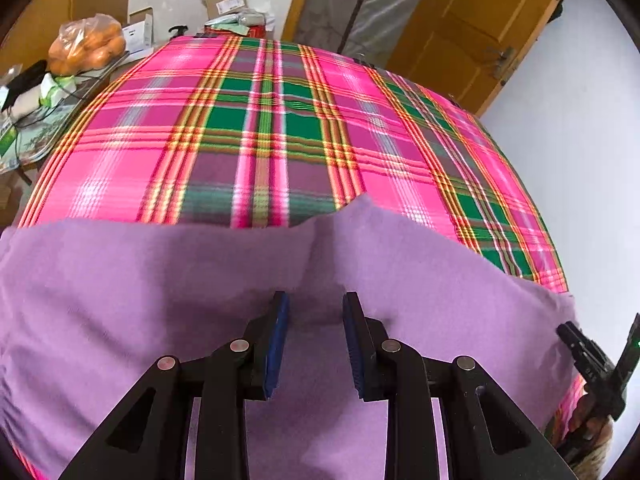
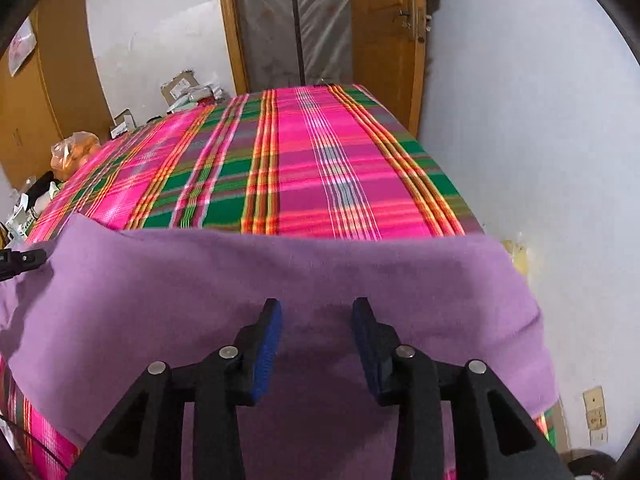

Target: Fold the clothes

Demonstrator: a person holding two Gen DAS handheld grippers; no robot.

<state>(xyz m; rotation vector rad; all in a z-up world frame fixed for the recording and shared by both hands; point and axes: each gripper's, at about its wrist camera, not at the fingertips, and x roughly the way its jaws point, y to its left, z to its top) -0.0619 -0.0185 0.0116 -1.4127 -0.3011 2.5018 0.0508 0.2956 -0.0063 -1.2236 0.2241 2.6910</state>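
In the left wrist view, the purple garment [image 1: 168, 296] is being seen spread on the plaid-covered table [image 1: 280, 128], directly beneath and ahead of the left tool [image 1: 316, 312], whose jaws are standing apart and gripping nothing. One fold appears made; more seem left. The box [image 1: 226, 0] label far ahead is not being read.

In the right wrist view, the right tool [image 2: 316, 316] is likewise standing open over the garment, holding nothing. No writing is legible.
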